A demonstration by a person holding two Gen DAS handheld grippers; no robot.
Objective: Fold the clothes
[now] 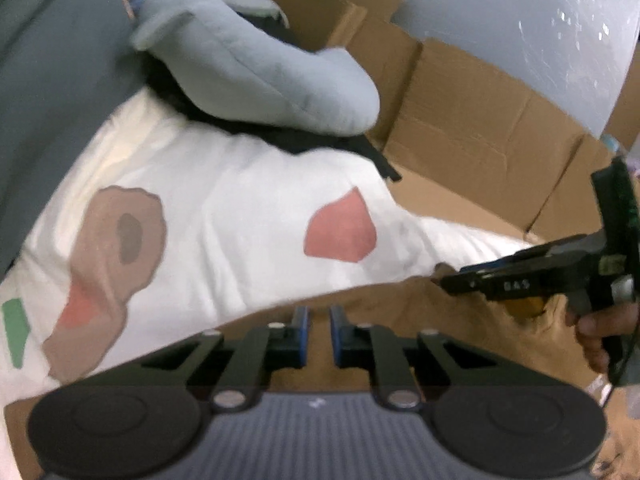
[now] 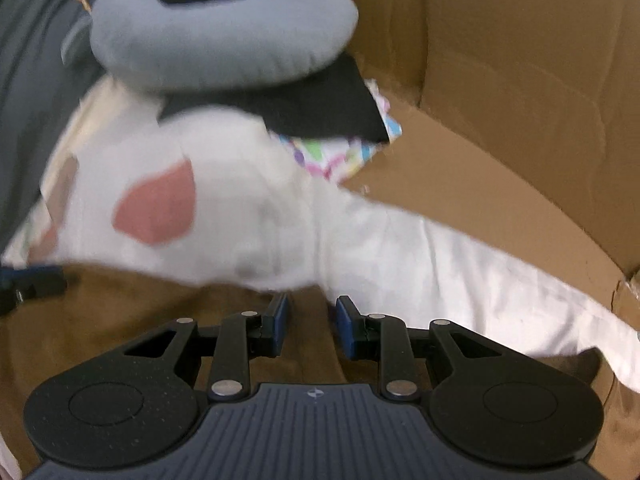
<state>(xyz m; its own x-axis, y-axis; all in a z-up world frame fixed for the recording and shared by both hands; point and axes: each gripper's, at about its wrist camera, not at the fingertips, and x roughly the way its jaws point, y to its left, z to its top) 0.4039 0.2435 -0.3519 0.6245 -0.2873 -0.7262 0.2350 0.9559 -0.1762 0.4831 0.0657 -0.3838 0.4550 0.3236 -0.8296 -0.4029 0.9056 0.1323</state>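
Right now I have both tools, left tool (image 1: pixel 318 334) and right tool (image 2: pixel 311 330), released over the brown garment (image 2: pixel 120 320); closing carelessly could snag the white patterned cloth (image 1: pixel 224 208) overlapping its far edge.

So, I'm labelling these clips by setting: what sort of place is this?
Probably a home, perhaps a bedroom: a white patterned cloth, a grey neck pillow and an open cardboard box sit close together.

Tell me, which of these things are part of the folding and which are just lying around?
Part of the job:
brown garment
left gripper
right gripper

Probably just lying about:
white patterned bedding
grey neck pillow
black cloth
cardboard box
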